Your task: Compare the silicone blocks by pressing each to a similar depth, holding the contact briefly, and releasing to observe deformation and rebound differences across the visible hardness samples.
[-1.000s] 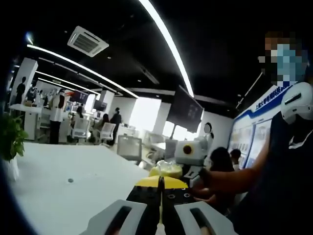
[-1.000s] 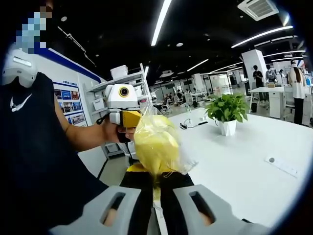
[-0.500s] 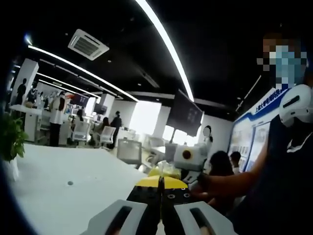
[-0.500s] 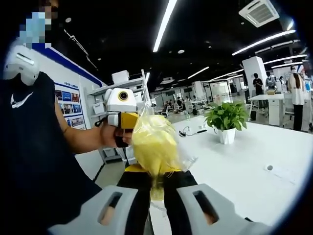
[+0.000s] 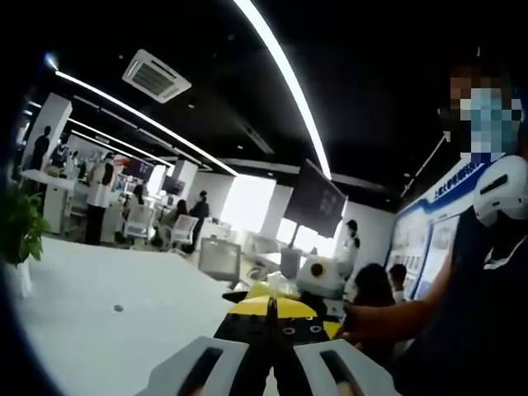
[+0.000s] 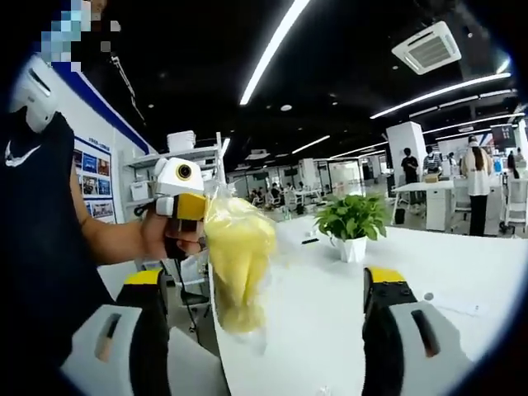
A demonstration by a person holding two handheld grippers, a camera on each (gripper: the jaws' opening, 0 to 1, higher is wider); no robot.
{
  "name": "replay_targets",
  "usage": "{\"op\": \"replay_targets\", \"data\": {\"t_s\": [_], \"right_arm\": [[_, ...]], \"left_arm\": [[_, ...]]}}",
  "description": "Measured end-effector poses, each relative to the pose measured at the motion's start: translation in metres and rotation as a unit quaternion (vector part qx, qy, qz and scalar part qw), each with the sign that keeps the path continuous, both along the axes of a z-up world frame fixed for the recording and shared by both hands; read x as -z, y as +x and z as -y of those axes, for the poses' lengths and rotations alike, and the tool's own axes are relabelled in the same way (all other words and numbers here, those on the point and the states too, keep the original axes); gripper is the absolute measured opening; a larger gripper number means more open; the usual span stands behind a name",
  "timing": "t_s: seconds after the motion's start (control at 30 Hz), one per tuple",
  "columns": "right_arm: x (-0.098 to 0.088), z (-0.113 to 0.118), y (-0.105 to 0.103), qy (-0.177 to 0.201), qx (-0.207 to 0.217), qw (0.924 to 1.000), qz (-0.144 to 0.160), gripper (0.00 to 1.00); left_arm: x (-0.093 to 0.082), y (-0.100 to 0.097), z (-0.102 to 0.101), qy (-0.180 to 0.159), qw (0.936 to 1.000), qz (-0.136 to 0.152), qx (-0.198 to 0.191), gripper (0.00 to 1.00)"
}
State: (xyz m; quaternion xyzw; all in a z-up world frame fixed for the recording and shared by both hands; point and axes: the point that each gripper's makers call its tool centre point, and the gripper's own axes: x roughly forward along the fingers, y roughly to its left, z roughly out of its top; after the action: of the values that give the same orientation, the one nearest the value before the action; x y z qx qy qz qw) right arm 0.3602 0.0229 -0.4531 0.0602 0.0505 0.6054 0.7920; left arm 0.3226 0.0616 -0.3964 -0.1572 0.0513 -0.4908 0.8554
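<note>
A yellow soft lump in a clear plastic bag [image 6: 237, 262] hangs in the air between the two widely parted jaws of my right gripper [image 6: 264, 280], which is open and touches nothing. The left gripper [image 6: 183, 198], held by a hand, comes in from the left and meets the bag's top corner. In the left gripper view my left gripper [image 5: 270, 307] has its yellow-tipped jaws pressed together, and a bit of the yellow bag [image 5: 272, 289] shows just past them. Beyond the bag sits the right gripper [image 5: 318, 277].
A wide white table [image 6: 462, 272] lies below both grippers, with a potted plant [image 6: 350, 224] standing on it and a small round fitting [image 5: 120, 308] in its top. The person's arm and dark shirt [image 6: 49, 247] are close on one side. People stand at desks far behind.
My right gripper has opened and let go of the bag's lower end. The bag now hangs from the left gripper. Both views have shifted a little.
</note>
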Motion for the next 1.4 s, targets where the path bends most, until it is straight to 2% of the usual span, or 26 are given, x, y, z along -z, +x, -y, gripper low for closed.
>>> {"op": "replay_targets", "data": {"t_s": [0.47,0.7,0.8,0.87,0.97,1.03,1.13,1.4], "right_arm": [[0.008,0.04,0.017,-0.026,0.052,0.9983,0.005,0.97],[0.025,0.069,0.025,-0.053,0.1,0.9934,0.018,0.96],[0.038,0.085,0.024,-0.06,0.12,0.991,0.005,0.96],[0.042,0.091,0.024,-0.062,0.131,0.9895,0.008,0.96],[0.058,0.11,0.024,-0.081,0.161,0.9836,0.012,0.96],[0.067,0.12,0.023,-0.08,0.174,0.9814,0.001,0.96],[0.081,0.137,0.022,-0.096,0.199,0.9753,0.001,0.96],[0.118,0.171,0.01,-0.13,0.229,0.9645,-0.021,0.96]], "left_arm": [[0.0,0.007,-0.009,-0.021,0.9996,-0.019,-0.001,0.0],[0.008,0.013,-0.012,-0.029,0.9988,-0.04,-0.006,0.0],[0.013,0.016,-0.014,-0.034,0.9981,-0.05,-0.008,0.0],[0.016,0.017,-0.014,-0.035,0.9978,-0.055,-0.009,0.0],[0.02,0.019,-0.016,-0.042,0.997,-0.064,-0.01,0.0],[0.023,0.019,-0.017,-0.047,0.9964,-0.069,-0.011,0.0],[0.028,0.019,-0.018,-0.046,0.9961,-0.074,-0.013,0.0],[0.035,0.02,-0.021,-0.051,0.9948,-0.087,-0.015,0.0]]}}
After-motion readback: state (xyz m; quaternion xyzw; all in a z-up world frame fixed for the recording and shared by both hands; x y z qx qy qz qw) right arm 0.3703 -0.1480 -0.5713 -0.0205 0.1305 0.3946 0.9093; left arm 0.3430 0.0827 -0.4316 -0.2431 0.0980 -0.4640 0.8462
